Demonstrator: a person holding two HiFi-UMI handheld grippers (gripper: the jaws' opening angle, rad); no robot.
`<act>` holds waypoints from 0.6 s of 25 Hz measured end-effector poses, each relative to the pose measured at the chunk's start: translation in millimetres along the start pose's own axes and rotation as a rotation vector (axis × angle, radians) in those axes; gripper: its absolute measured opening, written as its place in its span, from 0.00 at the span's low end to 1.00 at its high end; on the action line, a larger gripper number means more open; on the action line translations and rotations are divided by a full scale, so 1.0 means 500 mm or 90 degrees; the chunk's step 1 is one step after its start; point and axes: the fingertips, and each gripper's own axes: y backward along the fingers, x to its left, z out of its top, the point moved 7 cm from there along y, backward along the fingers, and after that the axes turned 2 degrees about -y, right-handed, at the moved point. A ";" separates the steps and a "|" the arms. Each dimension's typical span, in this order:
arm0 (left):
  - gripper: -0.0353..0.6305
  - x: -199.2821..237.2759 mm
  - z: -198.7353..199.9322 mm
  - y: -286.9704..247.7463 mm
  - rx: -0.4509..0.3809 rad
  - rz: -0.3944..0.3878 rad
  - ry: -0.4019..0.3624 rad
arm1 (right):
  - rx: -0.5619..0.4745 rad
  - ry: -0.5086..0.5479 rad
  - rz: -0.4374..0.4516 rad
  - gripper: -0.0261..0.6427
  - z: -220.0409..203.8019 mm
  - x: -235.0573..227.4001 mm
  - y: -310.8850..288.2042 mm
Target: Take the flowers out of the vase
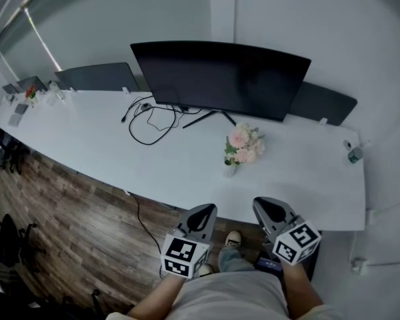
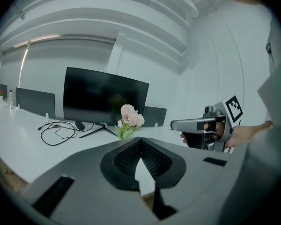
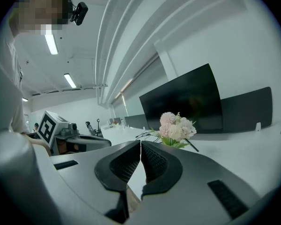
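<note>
A bunch of pink and white flowers (image 1: 244,145) stands upright in a small pale vase (image 1: 230,170) on the white desk (image 1: 107,145), in front of the dark monitor (image 1: 220,77). Both grippers hang short of the desk's near edge, apart from the vase. My left gripper (image 1: 203,212) is shut and empty; the flowers (image 2: 131,117) show beyond its tips. My right gripper (image 1: 268,207) is also shut with nothing in it, and the flowers (image 3: 177,127) rise just past its jaws. The right gripper (image 2: 174,124) shows beside the left one.
A black cable (image 1: 150,122) loops on the desk left of the monitor stand. Two lower dark screens (image 1: 97,76) flank the monitor. Small items (image 1: 27,97) lie at the desk's far left, a small bottle (image 1: 355,154) at its right end. Wood floor (image 1: 67,225) lies below.
</note>
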 end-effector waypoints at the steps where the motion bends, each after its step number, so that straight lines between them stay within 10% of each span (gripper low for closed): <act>1: 0.06 0.004 0.007 -0.012 -0.002 0.005 -0.001 | 0.001 -0.002 0.005 0.09 0.007 -0.013 -0.007; 15: 0.06 0.023 0.054 -0.135 -0.015 0.074 0.000 | 0.005 -0.008 0.080 0.09 0.057 -0.151 -0.070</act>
